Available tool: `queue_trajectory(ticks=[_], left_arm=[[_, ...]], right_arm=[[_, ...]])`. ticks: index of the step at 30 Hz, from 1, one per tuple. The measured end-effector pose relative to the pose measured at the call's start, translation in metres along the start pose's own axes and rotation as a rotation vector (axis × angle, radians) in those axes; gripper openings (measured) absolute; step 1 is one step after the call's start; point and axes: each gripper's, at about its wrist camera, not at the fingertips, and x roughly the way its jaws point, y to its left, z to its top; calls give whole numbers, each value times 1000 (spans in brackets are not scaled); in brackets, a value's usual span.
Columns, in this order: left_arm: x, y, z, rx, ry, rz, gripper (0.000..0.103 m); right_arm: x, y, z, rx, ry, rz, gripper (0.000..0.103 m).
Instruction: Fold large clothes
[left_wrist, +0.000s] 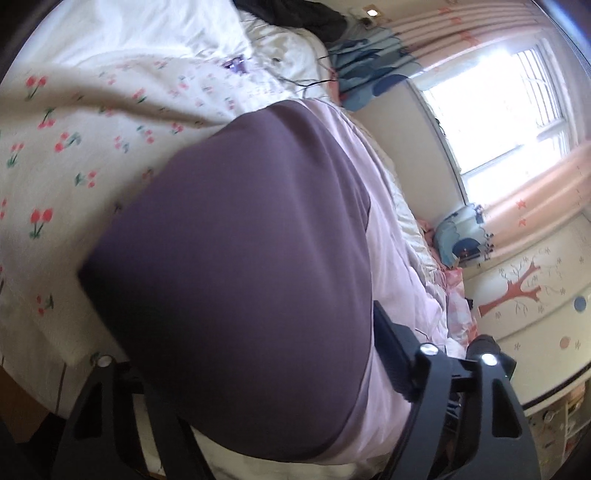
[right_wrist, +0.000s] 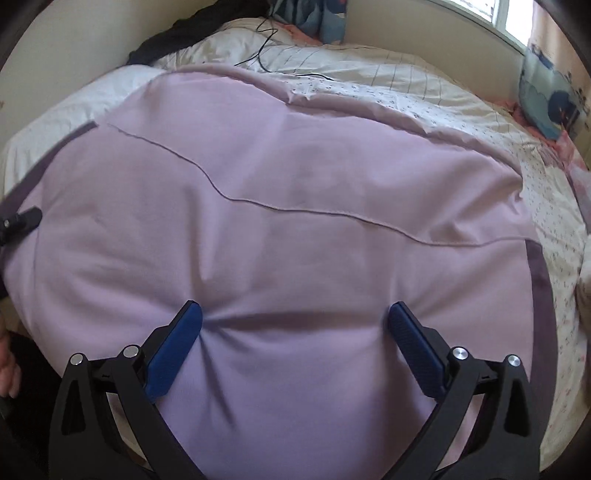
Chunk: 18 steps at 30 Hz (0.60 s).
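A large lilac garment (right_wrist: 295, 206) with dark purple bands (right_wrist: 543, 295) lies spread on the bed. My right gripper (right_wrist: 293, 325) is open, its blue fingers (right_wrist: 181, 343) pressed down on the near part of the cloth, which puckers between them. In the left wrist view a dark purple part of the garment (left_wrist: 240, 277) bulges over my left gripper (left_wrist: 255, 354) and hides the left finger; the right finger (left_wrist: 391, 354) stands wide to the side, so the jaws are open. The left gripper's tip also shows in the right wrist view (right_wrist: 22, 219) at the garment's left edge.
The bed carries a white floral sheet (left_wrist: 66, 155) and a printed quilt (right_wrist: 498, 122). Dark clothes (right_wrist: 177, 33) and a black cable (right_wrist: 266, 40) lie at the far side. A blue cushion (right_wrist: 550, 96) sits by the window (left_wrist: 509, 110). A painted cabinet (left_wrist: 535, 302) stands to the right.
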Motion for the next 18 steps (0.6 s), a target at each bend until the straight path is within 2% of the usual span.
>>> queue_trajectory(ticks=[2, 4, 6, 7, 10, 12, 13, 15, 18], left_arm=[[-2, -2, 1, -1, -12, -5, 69], [-4, -5, 0, 10, -21, -9, 67], [-6, -9, 0, 35, -27, -10, 65], [-6, -14, -1, 54, -28, -11, 65], [-9, -28, -1, 120, -49, 19, 63], [-12, -32, -2, 136, -60, 28, 61], [-15, -39, -3, 160, -74, 32, 60], [-21, -50, -6, 214, -96, 26, 58], [-28, -98, -14, 363, -131, -6, 55]], right_arm=[[-12, -7, 4, 44, -32, 17, 97], [-23, -11, 3, 68, -80, -2, 97], [-6, -4, -2, 35, -17, -2, 97], [6, 3, -7, -7, -9, -32, 97], [7, 6, -2, -30, 1, -41, 97], [-13, 5, -1, 6, -51, -15, 97], [-19, 10, -4, -14, -77, -14, 97], [1, 21, -10, -72, -20, -38, 97], [17, 28, -15, -86, -24, -80, 97]])
